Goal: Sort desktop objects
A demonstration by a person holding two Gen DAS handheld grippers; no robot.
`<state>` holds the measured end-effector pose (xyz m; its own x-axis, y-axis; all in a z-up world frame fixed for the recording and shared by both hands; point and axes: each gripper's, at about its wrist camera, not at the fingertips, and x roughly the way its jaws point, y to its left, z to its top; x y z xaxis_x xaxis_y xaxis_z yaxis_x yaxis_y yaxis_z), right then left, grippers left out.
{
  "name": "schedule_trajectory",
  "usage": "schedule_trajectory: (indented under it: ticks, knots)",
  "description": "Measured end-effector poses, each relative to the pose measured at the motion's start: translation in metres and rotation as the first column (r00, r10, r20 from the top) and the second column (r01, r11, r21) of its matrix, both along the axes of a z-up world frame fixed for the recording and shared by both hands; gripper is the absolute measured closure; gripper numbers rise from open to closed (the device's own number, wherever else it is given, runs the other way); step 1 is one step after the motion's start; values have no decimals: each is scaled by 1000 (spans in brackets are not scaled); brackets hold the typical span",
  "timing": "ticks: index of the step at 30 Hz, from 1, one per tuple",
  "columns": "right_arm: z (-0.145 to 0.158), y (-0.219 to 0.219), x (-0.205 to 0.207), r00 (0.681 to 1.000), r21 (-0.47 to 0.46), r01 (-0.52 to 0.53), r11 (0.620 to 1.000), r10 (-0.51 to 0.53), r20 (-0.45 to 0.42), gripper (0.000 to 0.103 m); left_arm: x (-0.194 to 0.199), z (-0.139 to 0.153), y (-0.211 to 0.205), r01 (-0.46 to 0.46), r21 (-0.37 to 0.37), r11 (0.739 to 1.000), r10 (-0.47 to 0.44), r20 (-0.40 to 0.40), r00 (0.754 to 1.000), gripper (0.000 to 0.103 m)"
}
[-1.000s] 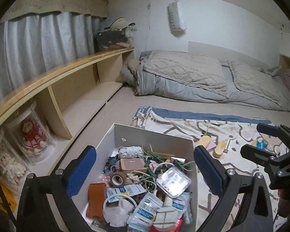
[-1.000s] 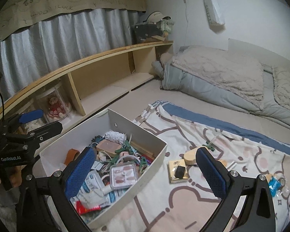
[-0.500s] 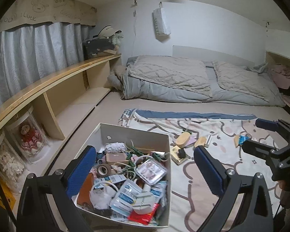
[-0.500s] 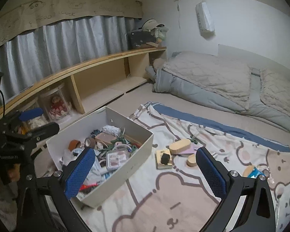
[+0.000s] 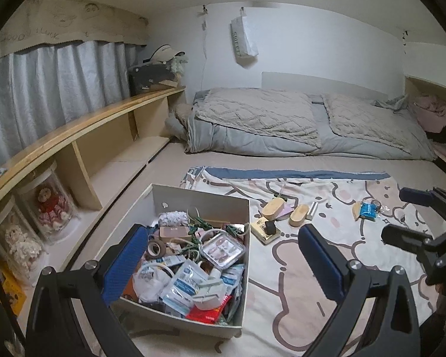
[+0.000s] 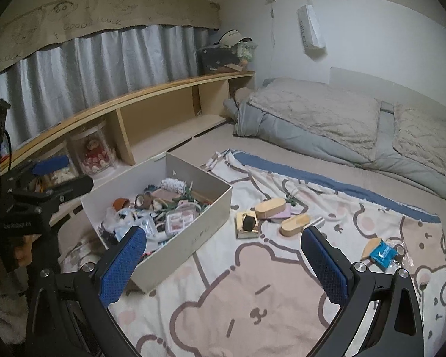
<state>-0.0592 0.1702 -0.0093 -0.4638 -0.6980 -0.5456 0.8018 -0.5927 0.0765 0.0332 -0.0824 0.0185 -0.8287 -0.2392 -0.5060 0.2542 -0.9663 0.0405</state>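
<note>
The left hand-held gripper is hovering with its blue pads wide apart and nothing between them, above the near end of the white box, which is lying on the bed and is full of mixed small things: a roll of tape, a clear case, white sachets and green cords. The right hand-held gripper is also standing open and empty, over the cartoon blanket. On this blanket, just beside the box, several loose things are waiting: a yellow pad with a small black object on it, two wooden oval pieces, and, well apart to the right, a blue packet.

In my judgement no thing is being picked yet. The risk from here is the soft bedding: pressing down on a flat piece may be sinking it into the blanket, so the pads could be pinching cloth together with it. The black object is perhaps only resting on the pad, the view is too small to tell, and it may be rolling off if the pad is lifted tilted
</note>
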Motion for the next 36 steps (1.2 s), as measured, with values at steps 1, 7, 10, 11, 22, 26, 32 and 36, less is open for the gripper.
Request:
schedule_trajectory:
  ticks: [1,7,10,11,22,26,32,36]
  knots:
    - [0,1,2,1000,2,-2,1000,2,-4,0,2,0,0,0,13,1000,0,1,1000,1]
    - [1,14,16,1000,-17,-19,1000,19,-15,0,13,-5,5,-5,46,999,4,9,1000,0]
    - [1,19,21,999,-15,-24,1000,24,-22,0,17,-8,13,-4,33,999,4,18,1000,0]
    - [0,20,22,999,-15,-27,1000,27,-25,0,19,-10,16,0,35,999,0,23,1000,0]
    - [-6,27,28,999,2,-15,1000,15,-46,0,26,-31,25,31,78,996,-39,96,995,0]
    - [-9,25,26,999,10,-9,1000,9,-40,0,26,-32,26,44,77,996,-52,96,994,0]
    - [-10,20,24,999,15,-13,1000,13,-41,0,24,-32,27,54,63,997,-60,91,994,0]
    - [-12,17,22,999,26,-13,1000,14,-34,0,23,-32,28,59,65,996,-65,93,994,0]
